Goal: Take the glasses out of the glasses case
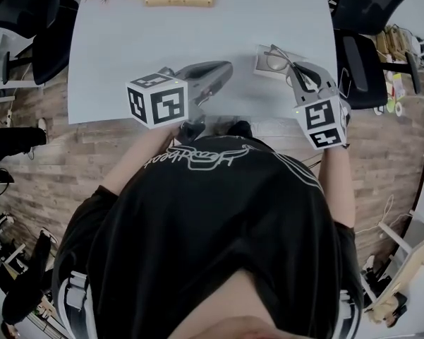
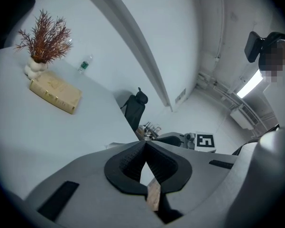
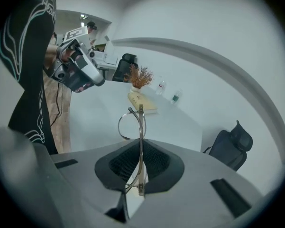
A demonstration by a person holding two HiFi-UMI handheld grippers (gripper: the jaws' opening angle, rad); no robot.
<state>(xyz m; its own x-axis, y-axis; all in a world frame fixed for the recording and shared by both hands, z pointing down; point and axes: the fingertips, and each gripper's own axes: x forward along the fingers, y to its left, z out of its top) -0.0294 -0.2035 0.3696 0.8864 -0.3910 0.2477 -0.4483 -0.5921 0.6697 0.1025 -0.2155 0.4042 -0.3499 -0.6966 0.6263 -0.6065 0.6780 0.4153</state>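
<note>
While the right gripper [image 3: 141, 144] is clamping its jaws on the glasses [image 3: 141, 122], their frame is standing upright along the jaws, by the glasses case [image 1: 267, 63] at the head view's upper right. The left gripper [image 1: 222, 69], jaws closed on nothing, is hanging farther left.

The tabletop [image 1: 197, 41] is pale blue-white. The glasses [image 3: 141, 122] have a thin silvery metal frame, and the glasses case [image 1: 267, 63] is off-white. The left gripper [image 2: 144, 144] and right gripper [image 3: 141, 144] are grey with black ribbed fingers [image 3: 156, 163]. Each marker cube [image 1: 157, 99] shows black squares on white. The shirt [image 1: 219, 232] is black with white line print. The floor [image 1: 49, 168] has grey-brown wood grain.
</note>
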